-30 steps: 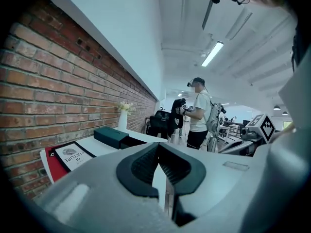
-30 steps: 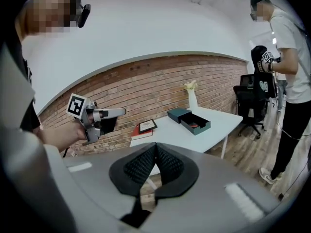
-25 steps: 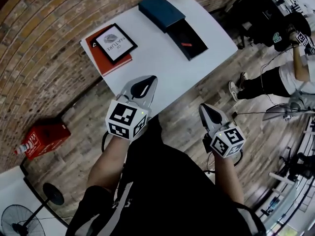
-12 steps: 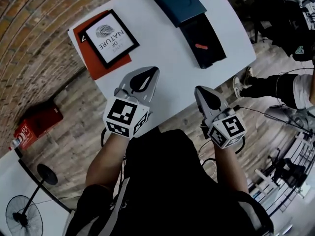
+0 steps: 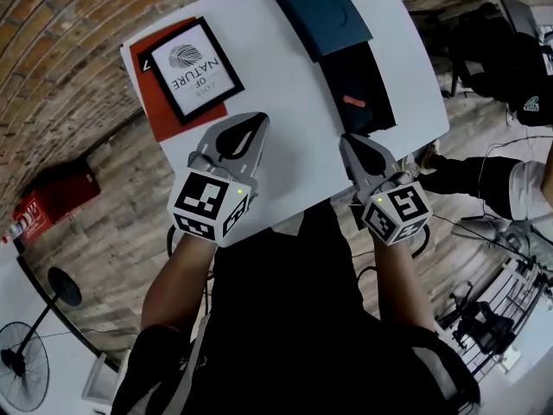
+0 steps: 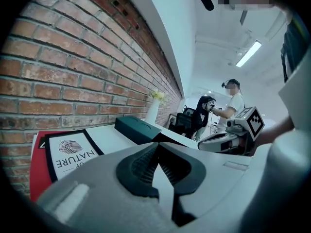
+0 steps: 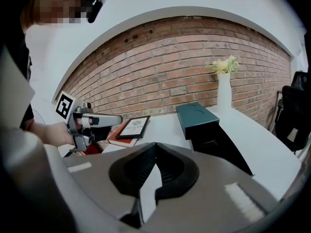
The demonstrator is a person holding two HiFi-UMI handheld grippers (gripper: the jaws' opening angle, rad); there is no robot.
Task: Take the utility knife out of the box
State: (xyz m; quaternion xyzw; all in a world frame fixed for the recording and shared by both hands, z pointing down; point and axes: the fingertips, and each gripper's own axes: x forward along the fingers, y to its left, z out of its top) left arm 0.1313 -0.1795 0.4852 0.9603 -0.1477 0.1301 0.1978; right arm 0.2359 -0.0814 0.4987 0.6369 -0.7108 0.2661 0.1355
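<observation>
At my right gripper (image 5: 350,142) the jaws were pressed together on nothing, and my left gripper (image 5: 257,119) was closed and empty too. The utility knife (image 5: 353,102) lay low inside the open black box (image 5: 373,76) on the worktop (image 5: 285,102), just beyond my right tip. I judged that going in closed would only shove the knife along or knock the box's wall, and with nothing bracing the box it might slide. Both my forearms reached forward side by side, grippers tipped slightly downward, the left one over bare worktop near the framed print (image 5: 192,69).
</observation>
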